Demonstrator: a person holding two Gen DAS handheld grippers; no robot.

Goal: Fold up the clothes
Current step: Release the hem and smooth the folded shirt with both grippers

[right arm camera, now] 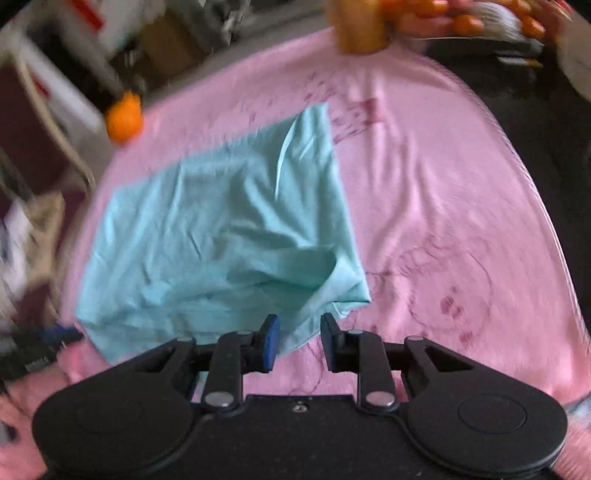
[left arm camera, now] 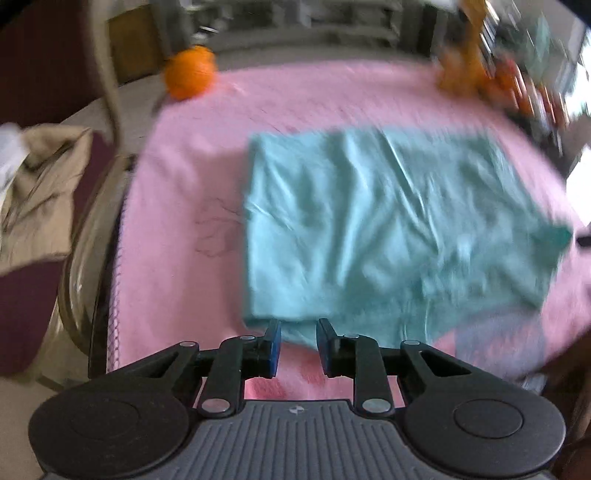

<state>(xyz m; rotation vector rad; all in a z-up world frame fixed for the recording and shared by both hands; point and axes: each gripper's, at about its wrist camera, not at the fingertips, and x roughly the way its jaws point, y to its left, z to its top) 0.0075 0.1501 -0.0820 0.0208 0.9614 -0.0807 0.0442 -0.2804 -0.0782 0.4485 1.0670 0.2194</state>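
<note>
In the left wrist view, the left gripper (left arm camera: 298, 338) sits at the near edge of the tabletop (left arm camera: 177, 206), which is covered by a pink cloth. Its blue-padded fingers (left arm camera: 274, 343) stand apart with a clear gap between them and nothing held. Just beyond the tips lies the teal garment (left arm camera: 388, 229), folded into a rough rectangle with wrinkles across its top; its near-left corner sits right at the fingertips, though whether they touch it is unclear. The garment spreads from the middle of the cloth toward the right. An orange ball (left arm camera: 190, 74) rests at the far left edge of the tabletop. A blurred yellow-orange object (left arm camera: 461, 70) stands at the far right. Off the tabletop on the left, a beige cloth (left arm camera: 40, 192) is draped over a chair.

In the right wrist view, the right gripper (right arm camera: 299, 341) also has its fingers (right arm camera: 271, 343) spread, holding nothing. The garment (right arm camera: 221, 221) lies ahead and to the left on the pink cloth (right arm camera: 443, 203), its near-right corner bunched and raised just beyond the fingertips, with part of its near edge running behind the left finger. The ball (right arm camera: 125, 118) sits far left, and a yellow object (right arm camera: 360, 26) stands at the far edge. The picture is motion-blurred.
</note>
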